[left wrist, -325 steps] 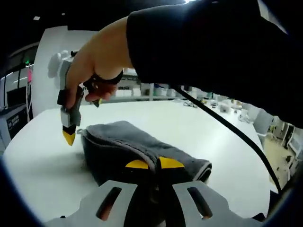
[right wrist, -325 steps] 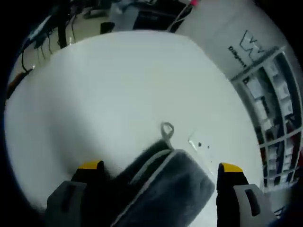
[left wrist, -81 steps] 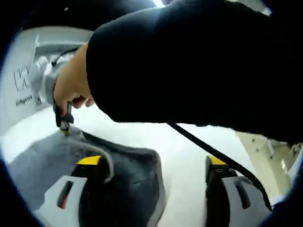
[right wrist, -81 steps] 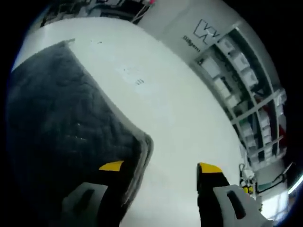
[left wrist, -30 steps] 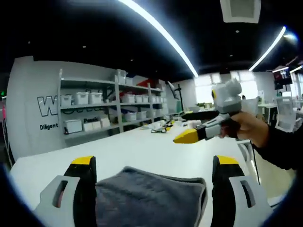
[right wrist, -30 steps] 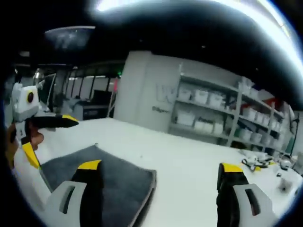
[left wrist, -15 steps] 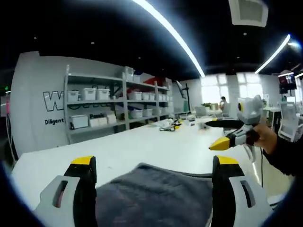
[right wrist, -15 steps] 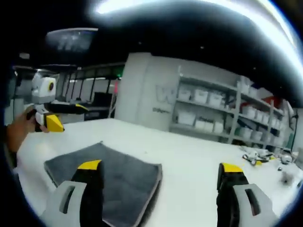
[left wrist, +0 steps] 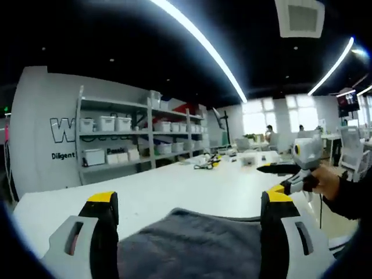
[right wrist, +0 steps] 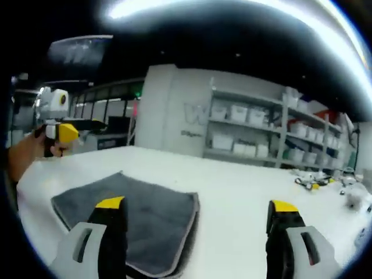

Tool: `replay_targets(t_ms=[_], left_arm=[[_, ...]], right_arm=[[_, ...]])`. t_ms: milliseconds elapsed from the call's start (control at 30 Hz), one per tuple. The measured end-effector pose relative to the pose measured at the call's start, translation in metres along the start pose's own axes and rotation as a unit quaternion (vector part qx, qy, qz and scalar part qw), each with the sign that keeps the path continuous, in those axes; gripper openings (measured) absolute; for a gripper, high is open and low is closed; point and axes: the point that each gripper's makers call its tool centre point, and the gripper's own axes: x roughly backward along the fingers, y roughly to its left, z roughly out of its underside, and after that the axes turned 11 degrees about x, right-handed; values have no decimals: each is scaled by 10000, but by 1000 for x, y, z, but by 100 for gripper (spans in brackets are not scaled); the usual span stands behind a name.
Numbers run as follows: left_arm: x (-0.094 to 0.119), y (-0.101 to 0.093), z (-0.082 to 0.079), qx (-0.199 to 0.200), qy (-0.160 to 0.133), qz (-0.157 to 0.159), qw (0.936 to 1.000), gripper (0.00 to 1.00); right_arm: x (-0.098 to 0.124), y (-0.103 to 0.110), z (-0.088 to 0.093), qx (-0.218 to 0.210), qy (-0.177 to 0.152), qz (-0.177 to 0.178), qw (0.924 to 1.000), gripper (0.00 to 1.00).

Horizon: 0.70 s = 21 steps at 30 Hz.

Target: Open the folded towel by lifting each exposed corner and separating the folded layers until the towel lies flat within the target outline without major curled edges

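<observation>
One grey towel (right wrist: 131,218) lies spread flat on a white table (right wrist: 232,192), near its front edge, with bare tabletop around it. The left hand-held gripper (left wrist: 185,203) and right hand-held gripper (right wrist: 196,203) both hover above it, jaws wide apart and holding nothing. Shelves (left wrist: 122,139) of white bins line the far wall. Small clutter (right wrist: 314,183) sits well apart on the table.

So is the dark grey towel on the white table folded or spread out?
Spread out: the dark grey towel lies as one flat sheet on the white table.
</observation>
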Motion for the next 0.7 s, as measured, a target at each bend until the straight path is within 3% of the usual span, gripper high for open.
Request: replay_targets(t_ms=[67, 133, 433, 700], left_arm=[[-3, 4, 1, -102, 167, 50, 9998, 100], [0, -9, 11, -134, 346, 153, 9992, 100], [3, -28, 18, -10, 455, 228, 9987, 100], [5, -45, 29, -285, 716, 258, 9967, 100]], right_arm=[[4, 2, 2, -34, -4, -13, 10000, 100], [7, 5, 2, -32, -15, -31, 10000, 100], [22, 15, 6, -103, -109, -62, 9999, 100], [34, 13, 11, -286, -208, -21, 9994, 100]])
